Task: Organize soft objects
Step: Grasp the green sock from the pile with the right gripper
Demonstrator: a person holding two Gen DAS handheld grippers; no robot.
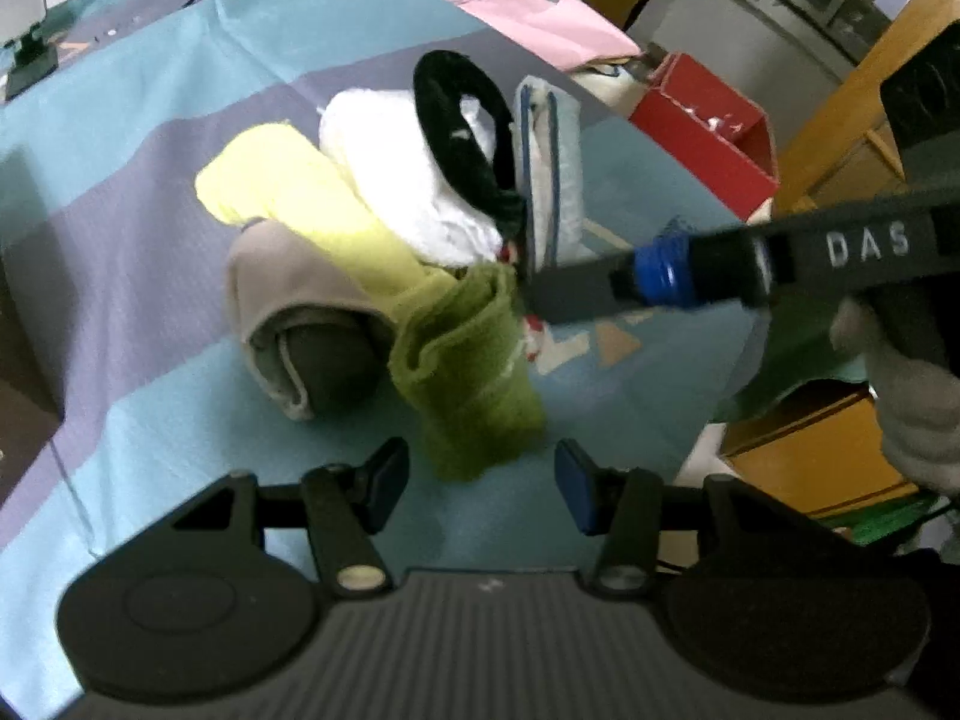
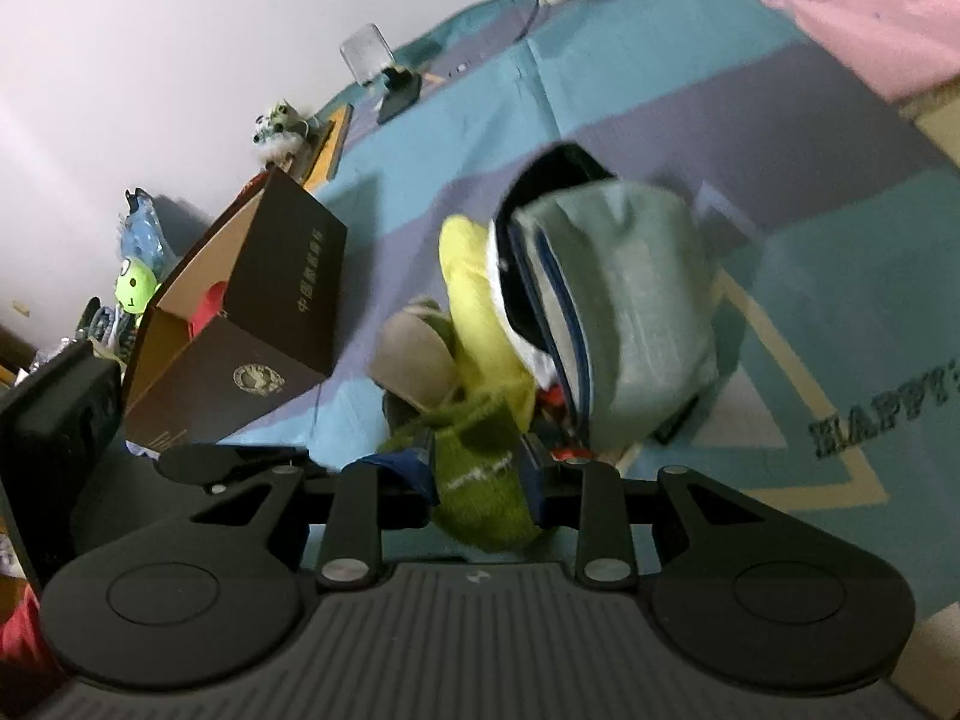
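Beside towels, brown box (image 2: 240, 324) holding red item (image 2: 207, 307)

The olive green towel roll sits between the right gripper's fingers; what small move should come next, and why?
Probably lift the olive green roll a little, clear of the pile. The right gripper has its pads against both sides, while the left gripper stands open just short of it. The yellow roll leans against it, so rise slowly.

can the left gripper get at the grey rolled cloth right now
Probably yes. The left gripper is open and empty, and the grey rolled cloth lies uncovered at the pile's near edge, beside the green cloth the right gripper holds.
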